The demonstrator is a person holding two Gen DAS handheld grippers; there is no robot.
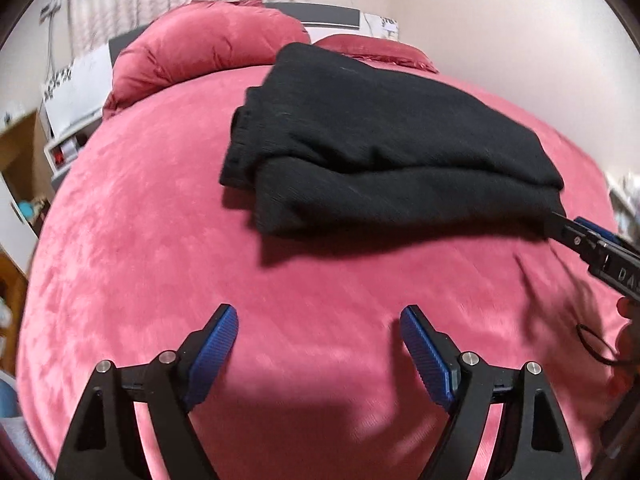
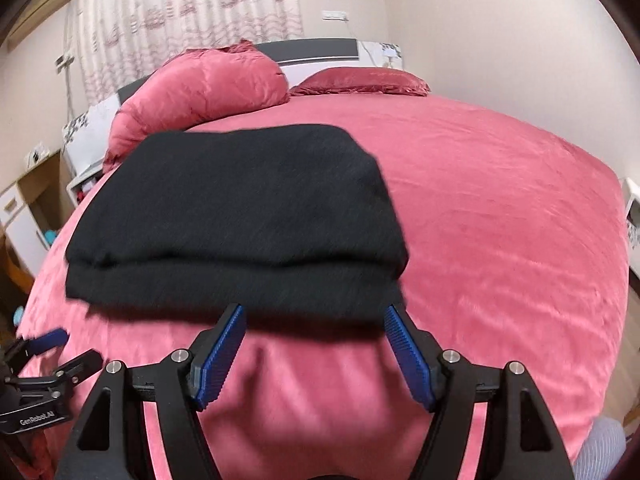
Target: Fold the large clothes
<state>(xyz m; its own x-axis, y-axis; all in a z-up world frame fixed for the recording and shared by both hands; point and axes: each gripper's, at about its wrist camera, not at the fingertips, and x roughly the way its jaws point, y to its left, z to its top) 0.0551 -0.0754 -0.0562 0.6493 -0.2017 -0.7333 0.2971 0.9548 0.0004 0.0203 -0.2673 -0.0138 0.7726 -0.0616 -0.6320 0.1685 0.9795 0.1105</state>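
1. Left wrist view: the left hand-held gripper [image 1: 319, 320] hangs over bare bedspread, its blue ribbed pads [image 1: 216, 354] spread wide with nothing between them.
2. A folded black knit garment [image 1: 384, 140] lies on the pink velvety bedspread [image 1: 160, 240], ahead and to the right of that gripper, well apart from it.
3. Right wrist view: the right hand-held gripper [image 2: 314, 316] sits at the near folded edge of the black garment [image 2: 236, 216], jaws parted, fingertips at the cloth's edge; whether they touch it I cannot tell. No cloth is pinched between them.
4. From the left wrist view, the right gripper's tip [image 1: 560, 228] meets the garment's near right corner.
5. A rolled pink satin duvet [image 2: 200, 84] and a flat red satin pillow [image 2: 360, 80] lie at the headboard, beyond the garment.
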